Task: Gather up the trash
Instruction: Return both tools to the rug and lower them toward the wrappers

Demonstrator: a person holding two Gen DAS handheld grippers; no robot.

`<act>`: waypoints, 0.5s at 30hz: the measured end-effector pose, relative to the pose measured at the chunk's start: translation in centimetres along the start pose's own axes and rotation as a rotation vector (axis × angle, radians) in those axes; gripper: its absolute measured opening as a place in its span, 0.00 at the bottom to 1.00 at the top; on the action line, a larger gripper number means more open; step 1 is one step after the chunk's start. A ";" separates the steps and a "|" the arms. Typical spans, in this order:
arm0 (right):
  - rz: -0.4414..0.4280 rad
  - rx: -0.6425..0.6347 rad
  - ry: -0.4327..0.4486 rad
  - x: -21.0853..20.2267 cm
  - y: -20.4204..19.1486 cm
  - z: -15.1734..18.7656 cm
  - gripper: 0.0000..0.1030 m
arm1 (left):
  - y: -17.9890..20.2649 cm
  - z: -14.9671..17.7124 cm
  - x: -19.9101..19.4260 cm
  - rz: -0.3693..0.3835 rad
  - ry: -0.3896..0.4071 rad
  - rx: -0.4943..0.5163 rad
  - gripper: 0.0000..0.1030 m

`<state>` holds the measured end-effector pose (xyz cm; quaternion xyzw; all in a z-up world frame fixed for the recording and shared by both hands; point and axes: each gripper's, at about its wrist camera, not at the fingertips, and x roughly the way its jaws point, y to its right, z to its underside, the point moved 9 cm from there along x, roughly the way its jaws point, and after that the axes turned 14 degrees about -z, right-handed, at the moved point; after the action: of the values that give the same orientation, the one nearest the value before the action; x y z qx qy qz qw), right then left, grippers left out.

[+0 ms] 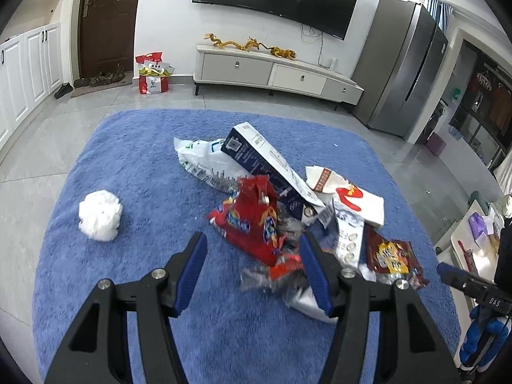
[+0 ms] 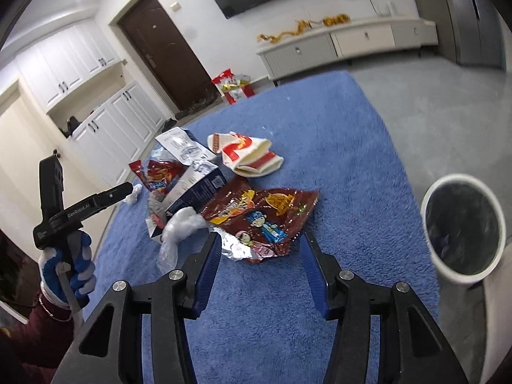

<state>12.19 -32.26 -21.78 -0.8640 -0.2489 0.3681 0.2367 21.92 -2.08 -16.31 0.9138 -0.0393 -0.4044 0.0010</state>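
A: What's the biggest thing down there?

B: The blue rug [image 1: 134,166], spread over the grey tile floor. Off its edge stands a white bin [image 2: 462,230] with a dark liner, well apart from the trash.

A: And the trash itself?

B: Heaped near the rug's middle. A long dark blue carton [image 1: 262,163] lies tilted across a white plastic bag [image 1: 198,160]. Beside it sits a white paper bag with a red print [image 2: 246,153]. A red snack bag [image 1: 252,220] and a brown foil wrapper [image 2: 259,220] lie closer in. A crumpled white paper ball [image 1: 100,216] sits alone, apart from the heap.

A: The grippers?

B: The left gripper [image 1: 252,256] hangs above the red snack bag, jaws apart, clamping nothing. The right gripper [image 2: 260,249] also stands apart, the brown wrapper's near edge between its fingers, pads not pressing. A blue-and-white gloved hand [image 2: 75,265] grips the left tool's handle.
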 end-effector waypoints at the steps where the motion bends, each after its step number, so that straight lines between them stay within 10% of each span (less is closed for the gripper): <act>1: -0.007 0.018 -0.005 0.4 0.4 0.0 0.49 | 0.0 -0.3 0.3 -0.003 0.000 0.001 0.56; 10: -0.062 0.159 -0.042 3.1 3.7 -0.5 0.49 | -0.1 -1.8 4.7 -0.005 -0.048 0.010 0.56; 15: -0.101 0.161 -0.045 4.3 3.4 -0.9 0.49 | 0.5 -1.4 5.8 0.054 -0.084 -0.008 0.34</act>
<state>16.40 -32.46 -25.48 -0.8201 -0.2667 0.3938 0.3181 26.79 -3.03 -19.64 0.8945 -0.0621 -0.4425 0.0140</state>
